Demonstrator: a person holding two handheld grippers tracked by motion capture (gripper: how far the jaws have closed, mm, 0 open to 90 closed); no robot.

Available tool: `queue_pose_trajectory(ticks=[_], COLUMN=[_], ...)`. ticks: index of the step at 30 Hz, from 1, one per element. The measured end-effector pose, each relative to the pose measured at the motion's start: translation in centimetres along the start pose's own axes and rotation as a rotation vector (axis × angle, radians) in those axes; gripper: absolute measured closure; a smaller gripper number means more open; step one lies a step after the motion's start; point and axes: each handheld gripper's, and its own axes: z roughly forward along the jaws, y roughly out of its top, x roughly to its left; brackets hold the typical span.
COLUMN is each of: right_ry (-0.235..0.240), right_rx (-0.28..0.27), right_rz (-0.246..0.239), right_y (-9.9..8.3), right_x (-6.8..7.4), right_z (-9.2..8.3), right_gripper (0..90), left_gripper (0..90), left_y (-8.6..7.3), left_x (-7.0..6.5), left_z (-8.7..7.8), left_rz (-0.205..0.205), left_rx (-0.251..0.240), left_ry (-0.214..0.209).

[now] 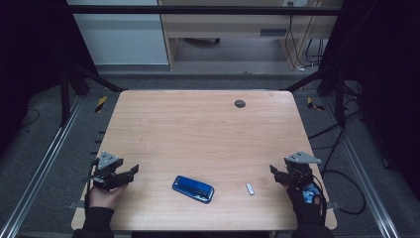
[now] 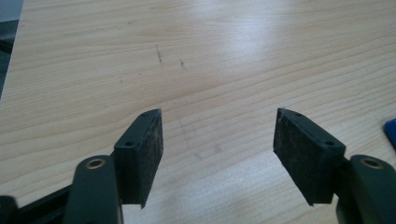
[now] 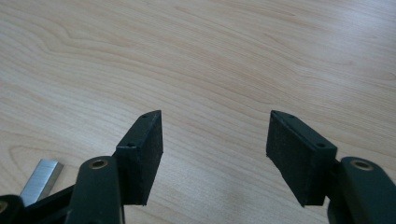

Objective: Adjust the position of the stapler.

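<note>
A blue stapler point(image 1: 193, 189) lies flat near the front middle of the wooden table point(image 1: 198, 129). A small silver strip of staples point(image 1: 250, 189) rests to its right, and the strip of staples point(image 3: 41, 181) also appears at the lower left of the right gripper view. My left gripper point(image 1: 130, 172) hovers at the front left, open, with bare wood between its jaws point(image 2: 218, 135). At the front right my right gripper point(image 1: 275, 173) stands open with nothing between its pads point(image 3: 215, 135). A blue corner of the stapler point(image 2: 390, 130) peeks in at the right edge of the left gripper view.
A dark round grommet point(image 1: 240, 103) sits in the table's far side. Metal rails point(image 1: 44, 163) and black cables point(image 1: 341, 134) run along both sides of the table. A desk and a cabinet stand beyond the far edge.
</note>
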Motion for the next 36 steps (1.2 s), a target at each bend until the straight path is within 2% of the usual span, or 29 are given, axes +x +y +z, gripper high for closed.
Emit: queue_pose_trajectory(ticks=[4, 5, 7, 12, 13, 16, 17, 19, 25, 26, 31, 36], right_ry=[0.038, 0.044, 0.060, 0.105, 0.112, 0.134, 0.156, 0.169, 0.217, 0.237, 0.277, 0.340], right_rx=[0.022, 0.025, 0.028, 0.020, 0.021, 0.023, 0.028, 0.028, 0.034, 0.045, 0.072, 0.119], right_rz=[-0.015, -0.031, -0.032, -0.063, -0.064, -0.073, -0.089, -0.102, -0.121, -0.128, -0.148, -0.207], right_y=[0.3, 0.4, 0.7, 1.9, 2.2, 2.7, 3.3, 3.8, 5.1, 5.6, 6.6, 8.1], right_x=[0.5, 0.6, 1.0, 2.1, 2.3, 2.9, 3.6, 4.1, 5.2, 5.6, 6.5, 8.5], right_z=[-0.1, -0.1, -0.1, -0.3, -0.4, -0.4, -0.4, -0.5, -0.7, -0.6, -0.3, 0.2], right_gripper=[37.2, 37.5, 38.2, 39.2, 39.2, 39.4, 39.8, 39.8, 39.8, 40.1, 40.5, 41.3], left_gripper=[33.3, 33.3, 33.3, 33.3, 33.3, 33.2, 33.1, 32.7, 31.9, 31.8, 31.6, 31.6], left_y=[-0.6, -0.6, -0.5, -0.4, -0.4, -0.4, -0.4, -0.4, -0.5, -0.5, -0.5, -0.5], left_x=[-0.2, -0.1, -0.1, -0.6, -1.0, -1.4, -1.6, -1.7, -1.4, -1.3, -1.3, -1.3], left_z=[-0.7, -0.8, -0.9, -0.7, -0.5, -0.2, -0.1, 0.1, 0.2, 0.2, 0.4, 0.4], left_rz=[0.002, -0.002, -0.012, 0.028, 0.052, 0.067, 0.076, 0.084, 0.070, 0.069, 0.073, 0.073], left_rx=[0.012, 0.011, -0.001, 0.002, 0.011, 0.021, 0.026, 0.033, 0.041, 0.045, 0.055, 0.060], left_ry=[-0.005, -0.007, -0.007, -0.007, -0.010, -0.016, -0.014, -0.015, -0.011, -0.011, -0.009, -0.009])
